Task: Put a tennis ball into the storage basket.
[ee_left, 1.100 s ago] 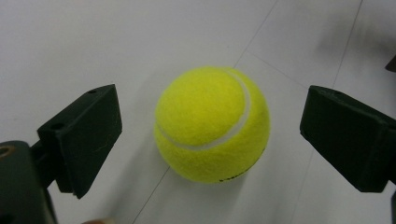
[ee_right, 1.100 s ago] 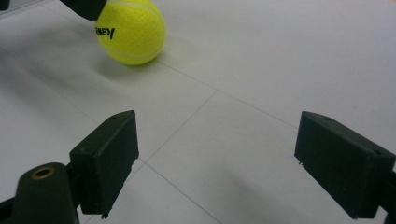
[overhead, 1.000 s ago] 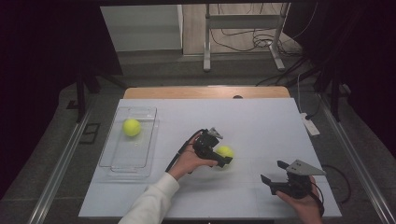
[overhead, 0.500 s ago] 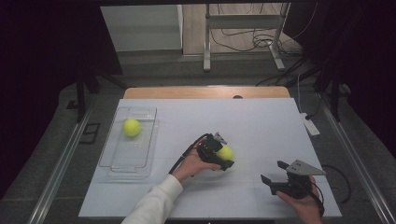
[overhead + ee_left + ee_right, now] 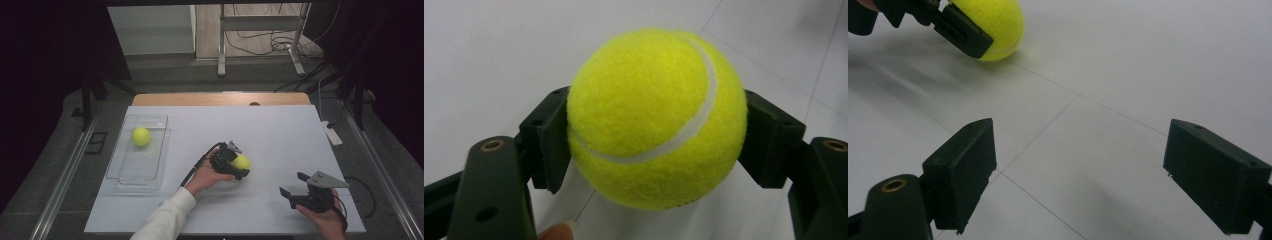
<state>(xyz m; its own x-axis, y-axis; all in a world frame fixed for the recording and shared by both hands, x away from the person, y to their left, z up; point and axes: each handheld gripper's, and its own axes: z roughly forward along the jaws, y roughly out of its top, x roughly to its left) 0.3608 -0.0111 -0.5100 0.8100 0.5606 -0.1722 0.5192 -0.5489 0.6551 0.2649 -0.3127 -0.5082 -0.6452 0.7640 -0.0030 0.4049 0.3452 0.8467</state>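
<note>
A yellow tennis ball (image 5: 241,161) rests on the white table (image 5: 280,135) near its middle. My left gripper (image 5: 240,165) reaches it from the left, and its jaws have just been closing on it. In the left gripper view the ball (image 5: 656,117) sits squeezed between both black pads (image 5: 549,135), so the left gripper (image 5: 656,142) is shut on it. My right gripper (image 5: 291,183) hovers near the front right of the table, a short way from the ball. Its jaws stand wide apart in the right gripper view, where the right gripper (image 5: 1080,165) has nothing between them and the ball (image 5: 1000,25) lies ahead at upper left.
A clear plastic tray (image 5: 135,182) lies at the table's left with a second tennis ball (image 5: 141,136) in its far end. A white power strip (image 5: 332,134) sits off the right edge. A metal stand (image 5: 222,45) and cables are on the floor beyond.
The left gripper's jaws have drawn in from either side of the tennis ball until they press on it. Both hands have stayed where they were.
</note>
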